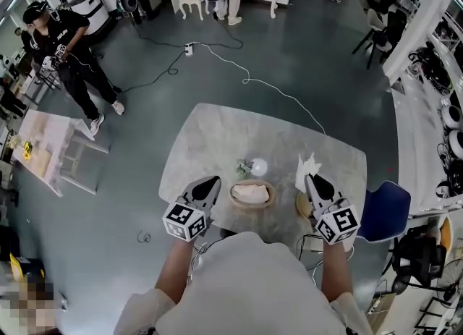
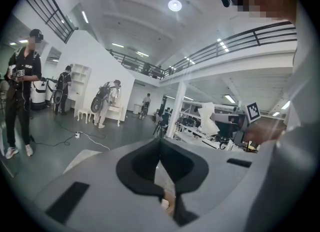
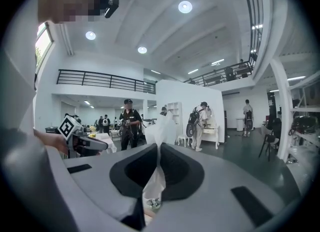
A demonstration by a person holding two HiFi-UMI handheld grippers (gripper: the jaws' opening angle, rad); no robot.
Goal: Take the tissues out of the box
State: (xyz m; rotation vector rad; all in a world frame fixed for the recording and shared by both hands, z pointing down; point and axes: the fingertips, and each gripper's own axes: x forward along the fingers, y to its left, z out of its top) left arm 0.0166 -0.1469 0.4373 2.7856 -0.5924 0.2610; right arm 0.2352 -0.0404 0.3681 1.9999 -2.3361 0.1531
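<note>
The tissue box (image 1: 236, 199), an oval wooden holder with white tissues (image 1: 251, 192) lying in it, sits near the front edge of the marble table (image 1: 217, 134). My right gripper (image 1: 312, 177) is to the right of the box, lifted above the table, and shut on a white tissue (image 1: 307, 164). In the right gripper view the tissue (image 3: 160, 128) sticks up past the closed gripper (image 3: 158, 146). My left gripper (image 1: 213, 180) hovers just left of the box. Its jaws meet at the tip (image 2: 160, 141) with nothing seen held.
A small plant (image 1: 241, 169) and a clear globe (image 1: 258, 166) stand just behind the box. A round wooden piece (image 1: 302, 205) lies under my right gripper. A blue chair (image 1: 384, 210) stands at the table's right. A cable (image 1: 246, 80) crosses the floor; a person (image 1: 69, 48) stands far left.
</note>
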